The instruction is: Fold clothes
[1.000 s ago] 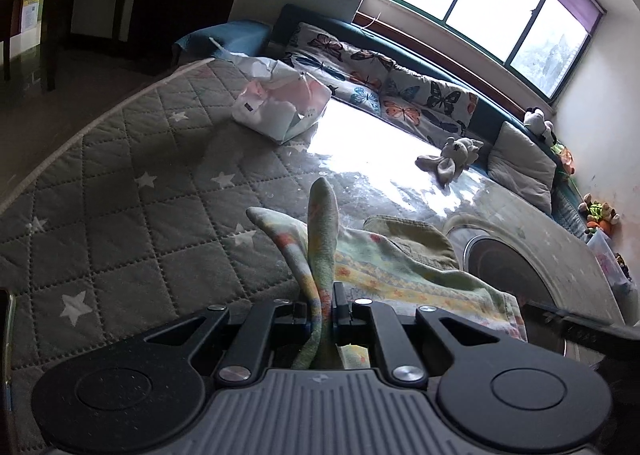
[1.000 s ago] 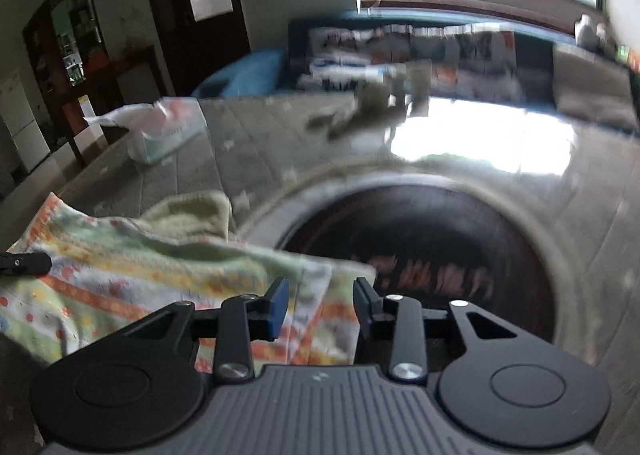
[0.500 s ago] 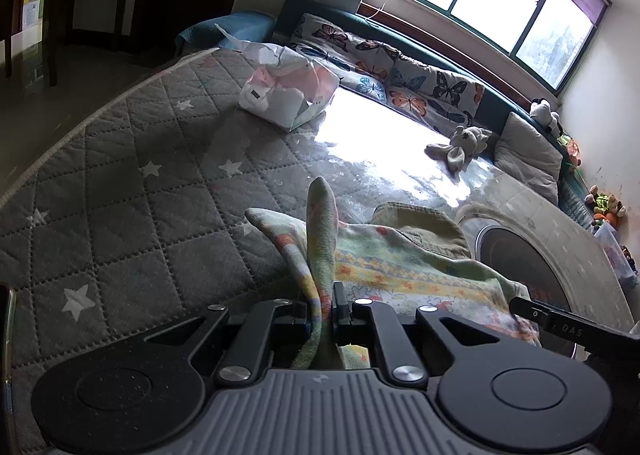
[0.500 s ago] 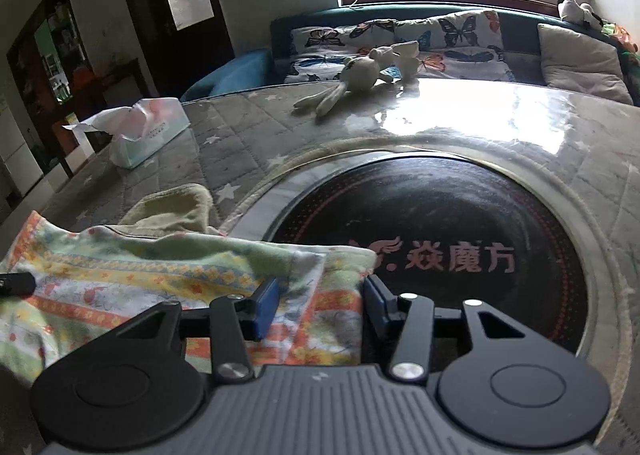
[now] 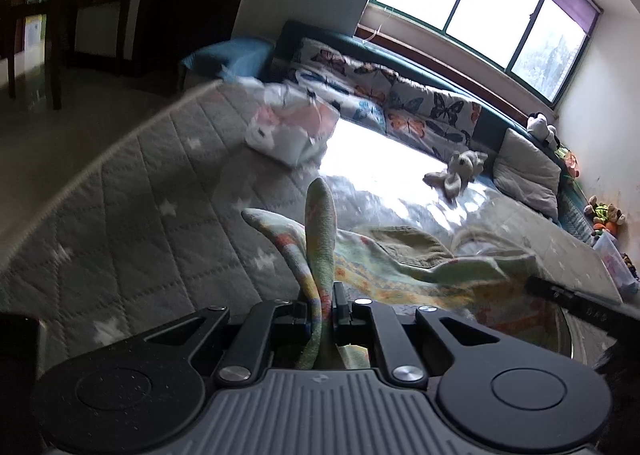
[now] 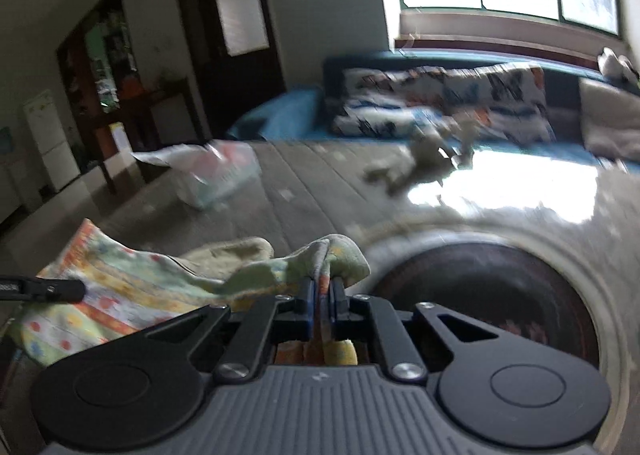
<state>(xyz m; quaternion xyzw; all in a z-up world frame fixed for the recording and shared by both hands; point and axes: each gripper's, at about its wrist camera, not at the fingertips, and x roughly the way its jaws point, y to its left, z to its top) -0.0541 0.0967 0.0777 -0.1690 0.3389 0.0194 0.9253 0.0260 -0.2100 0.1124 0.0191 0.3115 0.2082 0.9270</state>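
Patterned garment point(image 5: 320, 239) (bunched) between tool point(image 5: 322, 309) pads

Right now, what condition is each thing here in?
Left gripper: shut on a bunched edge of the patterned garment.
Right gripper: shut on another edge, lifting it.
Patterned garment: crumpled, not yet folded.
Tissue pack: open, tissue sticking out.
Stuffed toy: lying flat.

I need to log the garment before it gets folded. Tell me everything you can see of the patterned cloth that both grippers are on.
The patterned cloth is a soft, thin garment in pale green and yellow with orange bands and small dots. It lies rumpled on the grey quilted cover, partly over an olive garment. The left gripper is shut on one corner, which stands up in a fold; the right gripper is shut on the opposite corner, bunched over its fingers, beside a dark round panel.
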